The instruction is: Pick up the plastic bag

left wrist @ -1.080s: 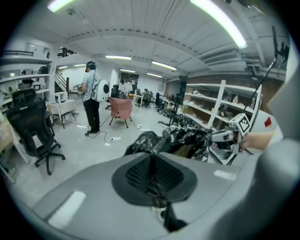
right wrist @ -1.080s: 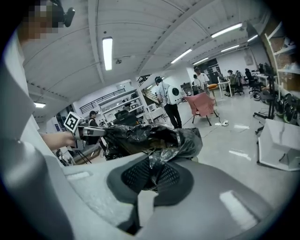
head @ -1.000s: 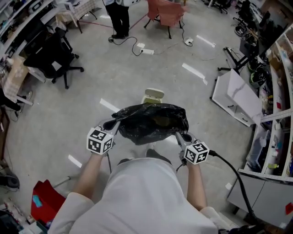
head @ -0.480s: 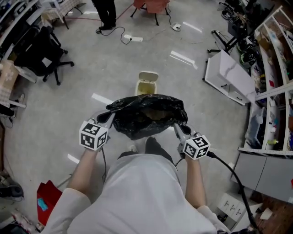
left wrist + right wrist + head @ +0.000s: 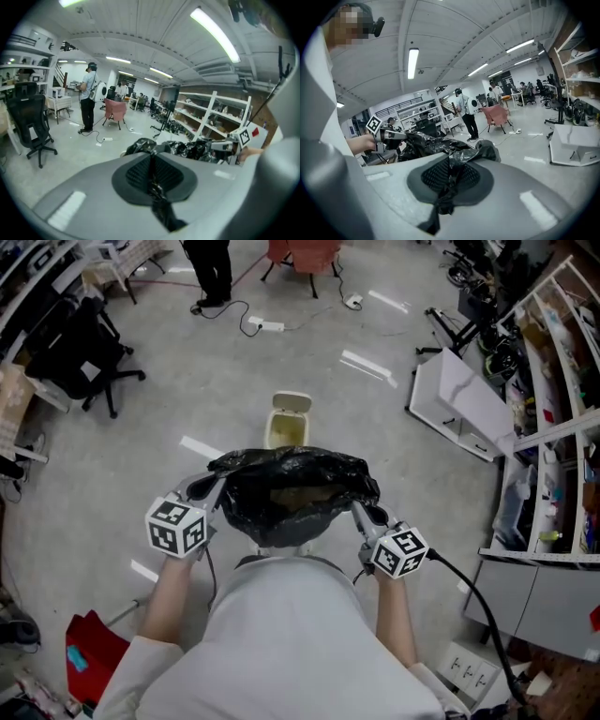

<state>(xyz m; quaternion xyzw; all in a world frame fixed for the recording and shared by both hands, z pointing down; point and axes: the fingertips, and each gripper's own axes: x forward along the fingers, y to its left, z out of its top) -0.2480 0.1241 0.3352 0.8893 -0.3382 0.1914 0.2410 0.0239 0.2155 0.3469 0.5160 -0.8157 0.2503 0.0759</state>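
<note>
A person, seen from above, is holding a black plastic bag [image 5: 295, 493] stretched between two handheld grippers, in front of their body and above the grey concrete floor [image 5: 187, 390]. The left gripper [image 5: 208, 487] is pinching the bag's left rim. In the left gripper view its jaws are pressing fully together, with a thin twist of black film caught between the ribbed pads. The right gripper [image 5: 362, 512] is clamping the opposite rim the same way, its jaws closed tight on a bunched fold of plastic. The bag is sagging between them with its mouth open upward. Just beyond it, a small cream bin [image 5: 288, 420] is standing on the floor. Farther off, someone in dark trousers [image 5: 208, 268] is standing, and a black office chair [image 5: 80, 348] is sitting at the left.
</note>
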